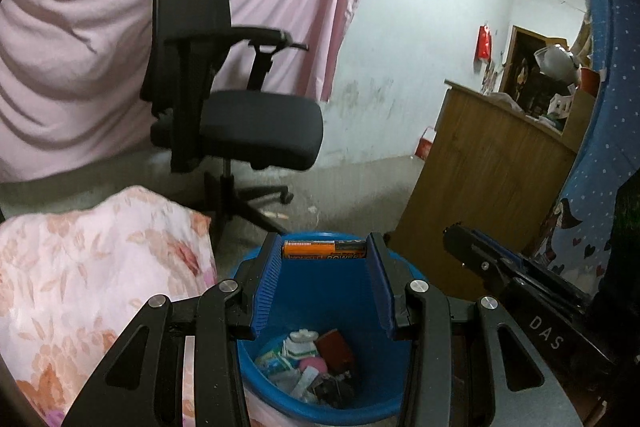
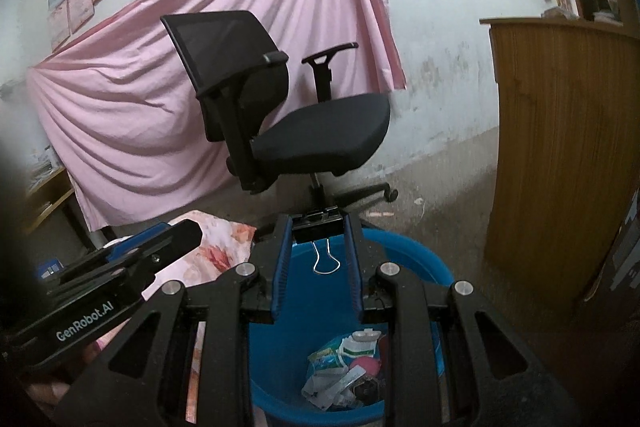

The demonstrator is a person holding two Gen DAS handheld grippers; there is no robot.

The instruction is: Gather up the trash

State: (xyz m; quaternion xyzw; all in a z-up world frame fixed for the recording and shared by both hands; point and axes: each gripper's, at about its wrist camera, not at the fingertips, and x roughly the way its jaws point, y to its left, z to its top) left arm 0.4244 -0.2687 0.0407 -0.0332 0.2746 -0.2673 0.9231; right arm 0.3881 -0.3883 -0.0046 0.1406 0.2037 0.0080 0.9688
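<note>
My left gripper [image 1: 325,251] is shut on an orange and black battery [image 1: 324,250], held crosswise at its fingertips above the blue bin [image 1: 320,287]. My right gripper [image 2: 318,221] is shut on a black binder clip [image 2: 318,227] whose wire handle hangs down over the same blue bin [image 2: 404,255]. Several pieces of trash lie at the bin's bottom: wrappers [image 1: 280,363], a pink lump [image 2: 366,365], a white cap [image 2: 364,337]. The right gripper [image 1: 492,267] shows at the right of the left wrist view, and the left gripper [image 2: 132,255] at the left of the right wrist view.
A black office chair [image 1: 240,115] stands behind the bin before a pink sheet [image 1: 80,47]. A flowered cloth [image 1: 92,287] lies left of the bin. A wooden cabinet [image 2: 560,155] stands to the right. Bare concrete floor [image 2: 440,207] lies between chair and cabinet.
</note>
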